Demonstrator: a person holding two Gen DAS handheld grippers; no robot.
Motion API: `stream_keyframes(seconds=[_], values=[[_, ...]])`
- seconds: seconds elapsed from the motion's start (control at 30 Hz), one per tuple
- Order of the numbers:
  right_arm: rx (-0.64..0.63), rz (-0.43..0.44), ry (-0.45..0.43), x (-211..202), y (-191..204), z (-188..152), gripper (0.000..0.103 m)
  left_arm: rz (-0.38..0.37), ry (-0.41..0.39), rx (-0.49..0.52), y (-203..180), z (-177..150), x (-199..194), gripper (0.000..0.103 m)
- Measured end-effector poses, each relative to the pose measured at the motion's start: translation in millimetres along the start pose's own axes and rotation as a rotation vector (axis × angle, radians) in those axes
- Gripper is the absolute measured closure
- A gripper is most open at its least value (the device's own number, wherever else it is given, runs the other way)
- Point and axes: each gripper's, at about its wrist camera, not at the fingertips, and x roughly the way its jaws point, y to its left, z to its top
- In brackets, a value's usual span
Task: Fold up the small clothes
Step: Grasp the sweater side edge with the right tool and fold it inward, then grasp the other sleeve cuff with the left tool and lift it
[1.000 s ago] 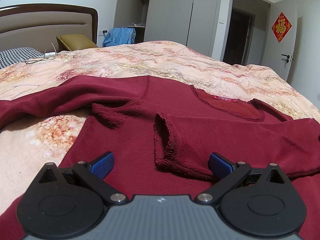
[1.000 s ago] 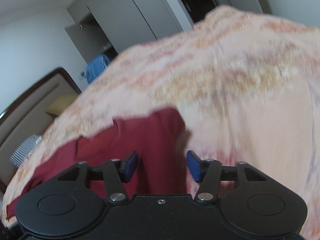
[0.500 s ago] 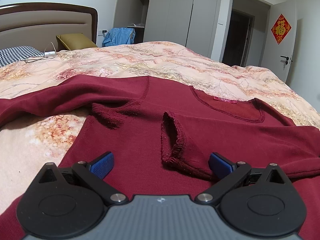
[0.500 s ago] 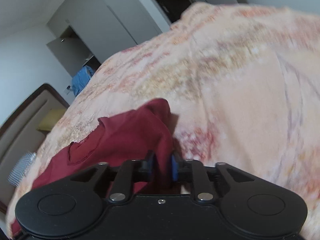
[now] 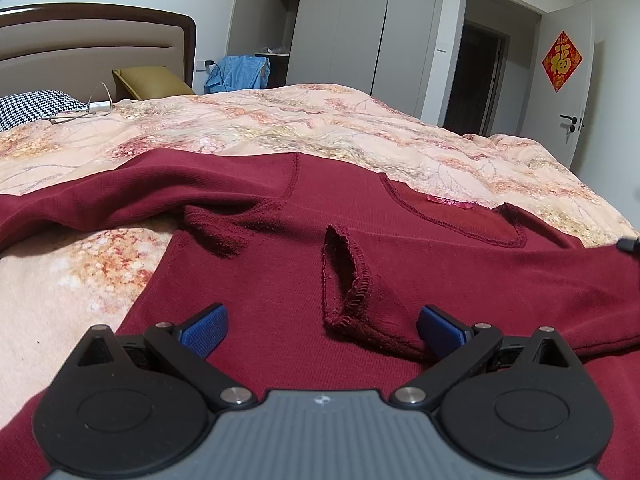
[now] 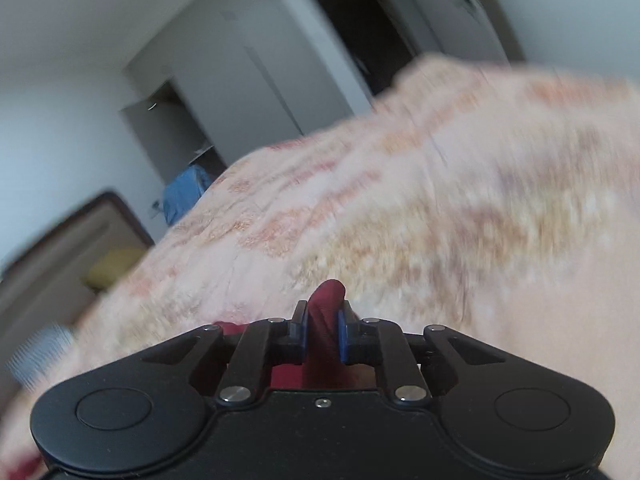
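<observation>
A dark red long-sleeved shirt [image 5: 280, 272] lies spread on the bed, neckline and pink label to the far right. One sleeve is folded across the body, and its frayed cuff [image 5: 344, 276] stands up in a loop. My left gripper [image 5: 322, 320] hovers open just over the shirt, the cuff between its blue pads without touching them. My right gripper [image 6: 323, 320] is closing, its pads pressing on a bunched fold of the red fabric [image 6: 329, 294] that pokes up between them. The right wrist view is blurred by motion.
The floral peach duvet [image 5: 320, 128] covers the whole bed. At the head end are a headboard [image 5: 100, 52], a mustard pillow [image 5: 148, 82], a houndstooth pillow [image 5: 36, 106] and a white cable [image 5: 96, 106]. Behind are a blue garment [image 5: 236, 74], wardrobes and an open doorway [image 5: 476, 76].
My right gripper went from open beside the red fabric to pinched on a fold of it, and its view swung. The folded sleeve's cuff slid slightly right. My left gripper stayed put.
</observation>
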Motion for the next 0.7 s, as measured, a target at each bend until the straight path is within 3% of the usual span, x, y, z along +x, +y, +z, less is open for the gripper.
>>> stream_keyframes(seconds=[0.13,0.33,0.4,0.43,0.57,0.7], values=[[0.011,-0.063,0.054,6,-16,-11,0.086,-0.002,0.000,-0.001,0,0,0,0.000],[-0.016,-0.094,0.043,-15,-10,-20,0.062,-0.003,0.000,-0.002,0,0,0,0.000],[-0.074,-0.092,0.043,-31,1,-26,0.044,-0.003,0.000,-0.002,0,0,0,0.000],[-0.112,-0.091,0.041,-39,8,-30,0.041,-0.003,0.000,-0.002,0,0,0,0.000],[-0.317,-0.138,0.069,-56,28,-62,0.013,-0.002,0.000,-0.002,0,0,0,0.000],[-0.300,-0.139,0.067,-53,15,-86,0.007,-0.004,-0.001,-0.003,0,0,0,0.000]])
